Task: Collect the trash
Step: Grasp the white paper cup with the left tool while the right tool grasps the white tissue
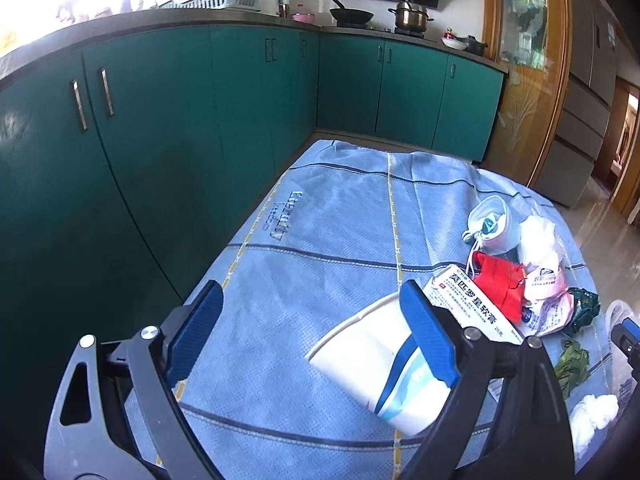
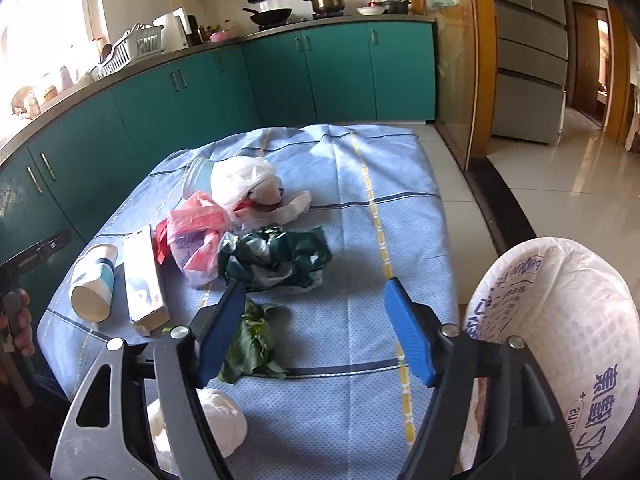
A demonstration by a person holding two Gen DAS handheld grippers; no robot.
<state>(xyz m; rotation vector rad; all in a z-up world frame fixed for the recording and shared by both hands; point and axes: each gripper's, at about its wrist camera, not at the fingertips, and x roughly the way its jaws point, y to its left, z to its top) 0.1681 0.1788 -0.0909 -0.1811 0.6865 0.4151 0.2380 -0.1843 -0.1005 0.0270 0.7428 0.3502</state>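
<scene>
Lot: mixed litter on a blue checked cloth [image 2: 352, 216] spread over a low surface beside teal cabinets [image 1: 160, 152]. Left gripper [image 1: 316, 332]: jaws wide, empty; a paper cup [image 1: 372, 372] lies on its side beneath its right finger at 4 o'clock in the left view, not gripped. Right gripper [image 2: 316, 332]: jaws apart, nothing between the pads; a printed white trash bag [image 2: 560, 344] stands open-mouthed at 3 o'clock. Items, right view: medicine carton [image 2: 142, 280] at 9 o'clock beside the cup; pink plastic bag [image 2: 196, 236] and white plastic bag [image 2: 244, 184] at 11; crumpled dark green bag [image 2: 276, 260] at 12, just past the fingertips; leafy scrap [image 2: 252, 344] near the left finger; white wad [image 2: 218, 420] at 7. Handling, judged: all light. Bags soft, slippery, best pinched at a bunched fold. Cup thin, crushable, best taken across its rim. Carton stiff, best held by its long sides. Leaf limp and likely to tear.
</scene>
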